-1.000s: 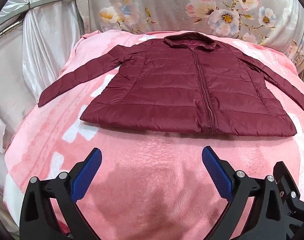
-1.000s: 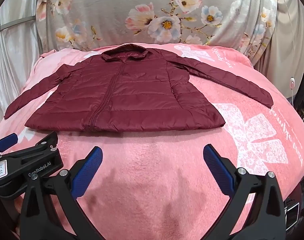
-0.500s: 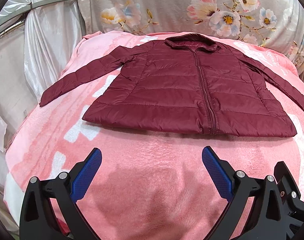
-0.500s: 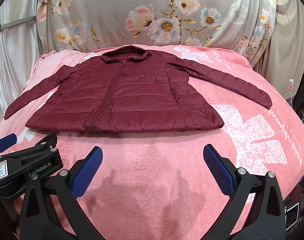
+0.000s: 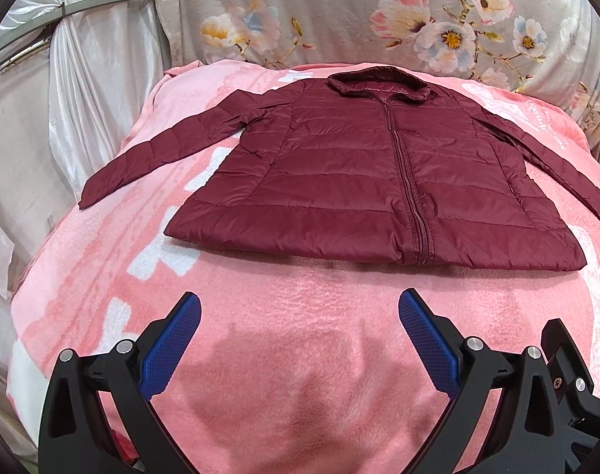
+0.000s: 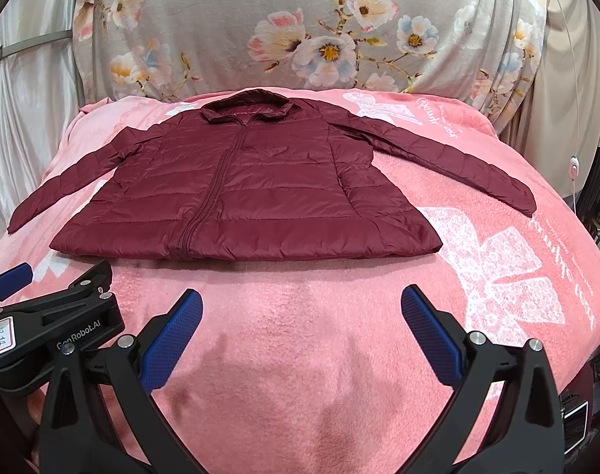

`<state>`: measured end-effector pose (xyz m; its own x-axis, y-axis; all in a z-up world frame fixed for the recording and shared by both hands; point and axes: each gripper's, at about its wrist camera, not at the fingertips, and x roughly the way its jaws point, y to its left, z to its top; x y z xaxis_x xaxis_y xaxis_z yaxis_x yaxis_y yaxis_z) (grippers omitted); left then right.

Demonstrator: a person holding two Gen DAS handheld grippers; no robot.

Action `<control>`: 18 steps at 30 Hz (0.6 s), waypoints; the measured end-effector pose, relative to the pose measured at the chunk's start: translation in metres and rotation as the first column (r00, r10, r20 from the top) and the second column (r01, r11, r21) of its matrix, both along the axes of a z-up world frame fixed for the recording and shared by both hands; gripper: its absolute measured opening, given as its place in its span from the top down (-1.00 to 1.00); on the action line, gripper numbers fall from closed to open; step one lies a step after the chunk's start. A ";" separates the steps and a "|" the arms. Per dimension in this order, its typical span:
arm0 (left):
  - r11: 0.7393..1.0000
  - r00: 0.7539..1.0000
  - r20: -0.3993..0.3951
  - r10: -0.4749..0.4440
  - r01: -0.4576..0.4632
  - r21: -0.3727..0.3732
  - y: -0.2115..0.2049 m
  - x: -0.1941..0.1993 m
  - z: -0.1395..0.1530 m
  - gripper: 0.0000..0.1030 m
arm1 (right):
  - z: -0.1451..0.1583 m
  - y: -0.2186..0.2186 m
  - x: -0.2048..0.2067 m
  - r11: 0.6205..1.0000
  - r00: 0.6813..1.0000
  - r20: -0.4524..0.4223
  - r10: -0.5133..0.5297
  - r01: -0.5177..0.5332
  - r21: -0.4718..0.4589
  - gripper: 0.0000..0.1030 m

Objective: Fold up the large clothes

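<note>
The left gripper [image 6: 8,280] reads "GenRobot.AI" and carries a tag reading "1314". Both it and the right gripper [image 6: 300,308] hover spread wide, grasping nothing, above the pink blanket [image 6: 300,316]. The maroon quilted jacket [image 5: 371,181] lies flat there, zipped, sleeves outstretched.
</note>
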<state>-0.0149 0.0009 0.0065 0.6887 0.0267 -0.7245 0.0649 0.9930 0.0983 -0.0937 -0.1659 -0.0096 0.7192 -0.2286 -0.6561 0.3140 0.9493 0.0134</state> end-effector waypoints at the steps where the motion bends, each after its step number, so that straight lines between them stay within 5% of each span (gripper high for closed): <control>1: 1.000 1.000 0.000 0.000 0.000 0.000 0.000 0.000 0.000 -0.90 | 0.000 0.000 0.000 1.000 1.000 0.000 0.000 0.000 -0.001 -0.91; 18: 1.000 1.000 0.003 -0.001 0.001 -0.002 0.002 0.000 0.001 -0.90 | 0.000 0.000 0.000 1.000 1.000 0.001 0.001 -0.001 0.000 -0.91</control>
